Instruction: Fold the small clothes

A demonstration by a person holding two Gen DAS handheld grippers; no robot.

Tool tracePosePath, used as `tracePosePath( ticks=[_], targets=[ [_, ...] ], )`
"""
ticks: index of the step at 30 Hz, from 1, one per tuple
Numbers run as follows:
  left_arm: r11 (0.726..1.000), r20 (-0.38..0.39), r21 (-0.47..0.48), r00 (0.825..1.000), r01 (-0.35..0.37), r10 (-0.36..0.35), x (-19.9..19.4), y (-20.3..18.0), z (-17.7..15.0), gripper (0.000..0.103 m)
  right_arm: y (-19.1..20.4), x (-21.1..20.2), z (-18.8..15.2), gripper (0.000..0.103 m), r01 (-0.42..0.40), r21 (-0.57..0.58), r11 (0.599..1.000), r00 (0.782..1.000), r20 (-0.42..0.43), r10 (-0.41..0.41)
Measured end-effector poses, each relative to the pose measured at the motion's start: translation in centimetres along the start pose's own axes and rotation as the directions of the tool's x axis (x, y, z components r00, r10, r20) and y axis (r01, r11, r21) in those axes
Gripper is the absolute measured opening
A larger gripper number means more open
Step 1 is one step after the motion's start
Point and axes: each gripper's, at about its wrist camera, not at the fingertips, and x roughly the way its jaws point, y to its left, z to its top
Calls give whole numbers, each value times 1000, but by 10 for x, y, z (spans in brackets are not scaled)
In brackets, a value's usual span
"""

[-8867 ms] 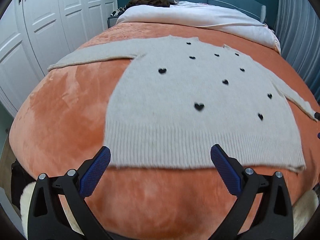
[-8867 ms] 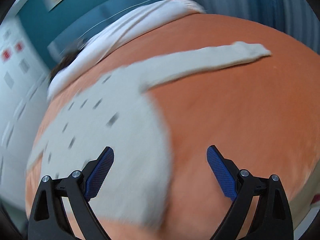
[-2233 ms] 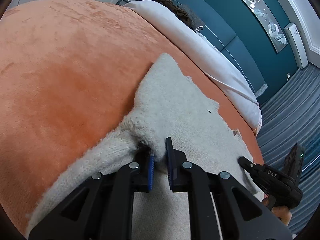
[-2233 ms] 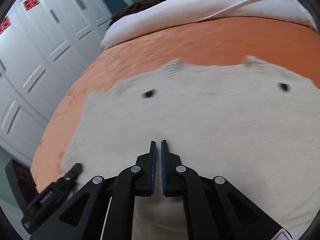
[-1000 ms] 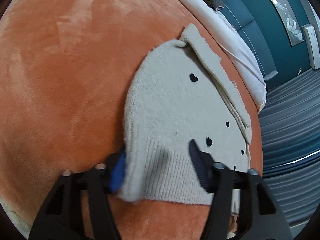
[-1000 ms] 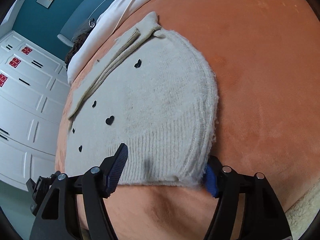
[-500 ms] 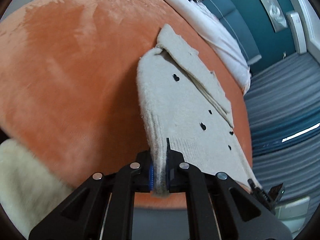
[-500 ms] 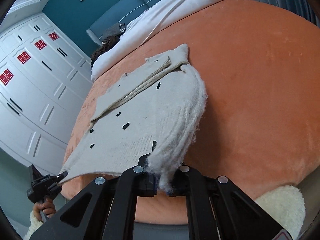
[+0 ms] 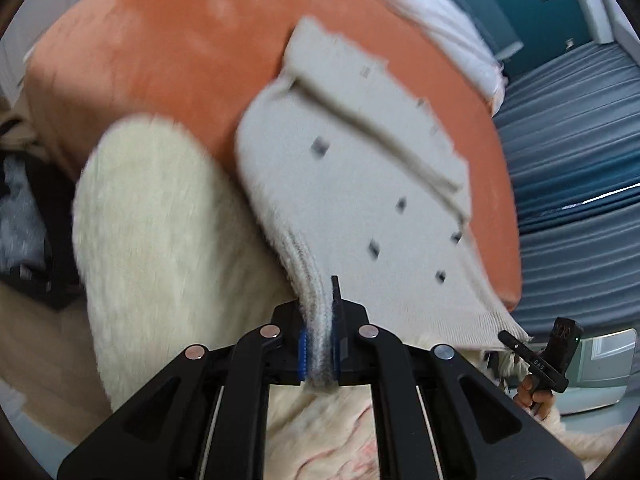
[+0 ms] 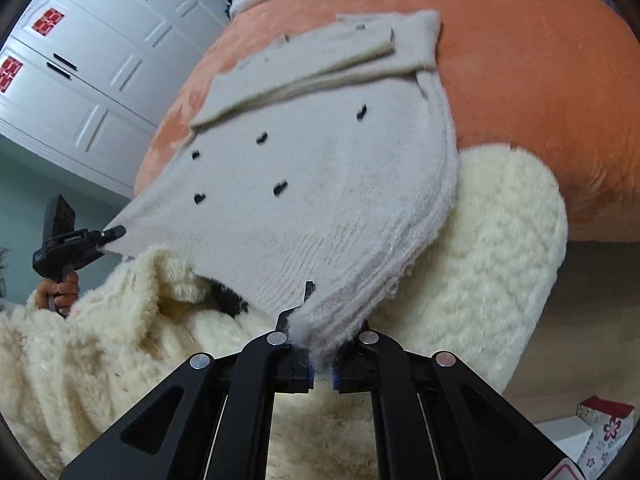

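Sweater, beige knit with black hearts (image 10: 312, 168): hem corners clamped in my closed left gripper (image 9: 319, 354) and right gripper (image 10: 320, 364); body stretches ahead onto orange bedspread (image 10: 520, 60).

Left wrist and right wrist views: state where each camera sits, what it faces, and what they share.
Left wrist: on the left gripper, aimed down its fingers at the sweater; the person's other hand shows.
Right wrist: on the right gripper, facing the sweater's opposite corner; the left gripper appears far left.
Shared: sweater, orange blanket, cream fleece.
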Motion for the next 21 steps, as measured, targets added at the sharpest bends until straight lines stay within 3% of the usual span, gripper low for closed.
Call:
tracePosePath(
  ticks=[2, 5, 6, 7, 8, 9, 11, 12, 13, 14, 16, 19, 21],
  targets=[
    [997, 90, 60, 994, 49, -54, -1, -19, 43, 7, -6, -15, 39, 6, -30, -11, 999, 989, 148, 31],
    [990, 231, 134, 970, 51, -82, 18, -44, 105, 9, -26, 0, 106, 10, -64, 15, 998, 944, 326, 55],
    [987, 250, 147, 963, 65, -100, 30, -48, 122, 12, -33, 12, 119, 11, -54, 41, 998, 933, 359, 36],
    [987, 271, 151, 958, 53, -93, 44, -50, 138, 13, -43, 25, 136, 16, -1, 88, 996, 923, 384, -33],
    [988, 276, 143, 957, 51, -89, 57, -50, 149, 19, -52, 43, 147, 29, 86, 158, 984, 909, 393, -143],
    [991, 266, 123, 961, 44, -76, 73, -47, 159, 32, -59, 58, 152, 34, 133, 215, 967, 896, 390, -210],
    [997, 276, 71, 961, -31, 10, 92, -37, 162, 37, -66, 73, 149, 35, 181, 286, 941, 876, 388, -286],
    [997, 273, 64, 962, -37, 19, 93, -31, 160, 40, -66, 76, 143, 35, 185, 302, 935, 871, 390, -298],
    [997, 276, 63, 961, -43, 24, 91, -24, 156, 51, -66, 77, 137, 40, 172, 300, 938, 870, 400, -287],
    [996, 289, 62, 956, -58, 38, 85, -15, 150, 61, -65, 77, 129, 51, 161, 293, 943, 868, 414, -276],
    [993, 327, 73, 943, -97, 68, 80, -8, 144, 81, -66, 80, 121, 60, 183, 269, 945, 868, 406, -284],
    [983, 303, 110, 947, -149, 110, 98, -7, 156, 81, -70, 91, 128, 60, 264, 243, 933, 875, 347, -338],
    [981, 273, 144, 958, -130, 87, 119, -13, 169, 82, -80, 98, 137, 60, 252, 262, 931, 879, 339, -334]
  ],
)
